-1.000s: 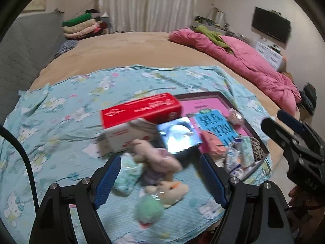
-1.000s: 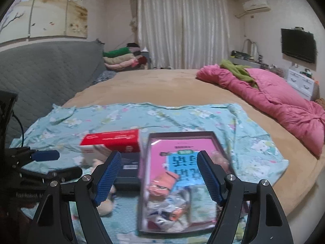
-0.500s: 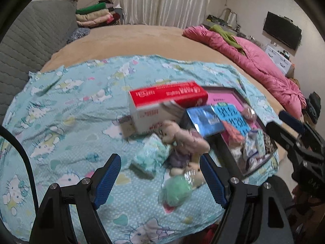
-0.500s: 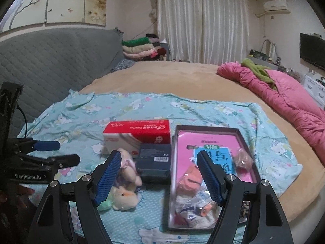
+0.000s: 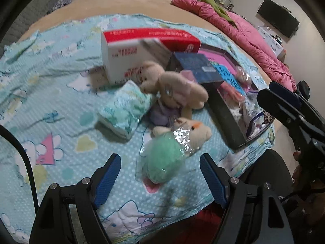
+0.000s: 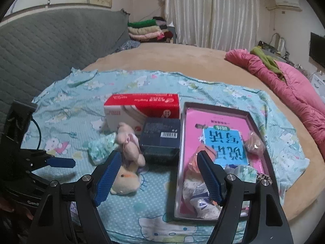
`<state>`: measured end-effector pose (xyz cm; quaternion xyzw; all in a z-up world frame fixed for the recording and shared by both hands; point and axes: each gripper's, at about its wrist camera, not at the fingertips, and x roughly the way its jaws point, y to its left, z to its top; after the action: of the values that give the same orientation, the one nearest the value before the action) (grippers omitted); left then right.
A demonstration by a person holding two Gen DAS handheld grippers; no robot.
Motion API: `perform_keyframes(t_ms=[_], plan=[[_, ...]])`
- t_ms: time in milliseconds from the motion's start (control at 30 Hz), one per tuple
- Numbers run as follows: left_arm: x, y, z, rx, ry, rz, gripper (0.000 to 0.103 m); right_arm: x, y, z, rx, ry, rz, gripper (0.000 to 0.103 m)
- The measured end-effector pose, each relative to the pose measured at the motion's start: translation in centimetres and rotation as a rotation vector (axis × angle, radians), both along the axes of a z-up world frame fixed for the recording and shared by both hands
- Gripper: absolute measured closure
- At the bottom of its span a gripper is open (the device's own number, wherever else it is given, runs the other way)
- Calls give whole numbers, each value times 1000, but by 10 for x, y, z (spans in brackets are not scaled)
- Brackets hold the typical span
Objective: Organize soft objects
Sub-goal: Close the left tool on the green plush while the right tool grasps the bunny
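Observation:
On a light-blue cartoon cloth (image 5: 50,105) lie a green fluffy ball in clear wrap (image 5: 164,162), a cream plush head (image 5: 198,133), a beige plush rabbit (image 5: 174,85) and a mint soft packet (image 5: 124,107). My left gripper (image 5: 160,174) hangs open just above the green ball, nothing between its fingers. My right gripper (image 6: 158,174) is open too, over the gap between the plush toys (image 6: 130,148) and the dark tray (image 6: 256,122), which holds a pink sheet, a blue card and several wrapped soft items. The left gripper's blue fingertip (image 6: 61,162) shows at left in the right wrist view.
A red-and-white carton (image 6: 142,109) and a dark blue box (image 6: 160,138) stand behind the toys. The cloth covers a round tan bed (image 6: 162,57) with a pink quilt (image 6: 294,85) at right and a grey padded headboard (image 6: 50,46) at left. Folded clothes are stacked at the back.
Both grippers have come lower and closer to the bed. In the left view the toys grew larger and the green ball now lies between the fingertips. Neither gripper's opening changed.

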<state>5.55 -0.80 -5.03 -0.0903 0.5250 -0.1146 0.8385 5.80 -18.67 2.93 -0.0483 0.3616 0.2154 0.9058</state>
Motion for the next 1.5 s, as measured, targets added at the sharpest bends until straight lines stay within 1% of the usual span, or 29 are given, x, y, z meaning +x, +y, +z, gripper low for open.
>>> perform_keyframes(t_ms=[100,267,433,533,567,633,667,733,867,1033,1067,1133,1167,1200,1233,1267,1300,1367,1500], plan=[[1,-1,-6,-10,1,-8,24,5,5,-6,14,25,19,25],[4,-3,-13,-37,-8,-21,26,16,21,-18,10,64,58,25],[9,-2,-19,-78,-2,-46,39,25,31,-30,45,147,91,25],[14,-6,-25,-82,11,-72,49,29,36,-36,61,192,99,25],[15,-7,-26,-75,13,-80,55,30,37,-39,66,211,100,25],[15,-7,-27,-76,15,-90,56,32,39,-44,80,245,103,25],[15,-6,-26,-82,13,-94,58,33,40,-47,80,260,100,25],[11,0,-25,-73,16,-91,58,36,44,-54,72,284,100,25],[8,17,-23,-100,15,-57,58,37,55,-63,33,299,115,25],[7,34,-18,-129,-5,-16,58,39,70,-80,-13,322,122,25],[7,35,-17,-131,-8,-12,58,40,74,-84,-29,324,126,26],[6,36,-17,-131,-11,-11,58,41,81,-90,-44,332,140,36],[7,35,-17,-132,-13,-12,58,42,85,-93,-56,338,148,39],[6,35,-16,-132,-15,-15,58,41,89,-97,-74,339,152,45],[5,36,-16,-133,-17,-19,58,40,90,-99,-88,334,152,49],[5,35,-15,-131,-22,-22,58,39,90,-100,-87,329,159,50],[3,37,-15,-129,-25,-24,58,39,88,-99,-79,325,166,53],[3,36,-14,-125,-27,-23,58,36,83,-95,-71,320,181,56],[1,37,-13,-124,-31,-12,58,21,74,-85,-53,324,212,56]])
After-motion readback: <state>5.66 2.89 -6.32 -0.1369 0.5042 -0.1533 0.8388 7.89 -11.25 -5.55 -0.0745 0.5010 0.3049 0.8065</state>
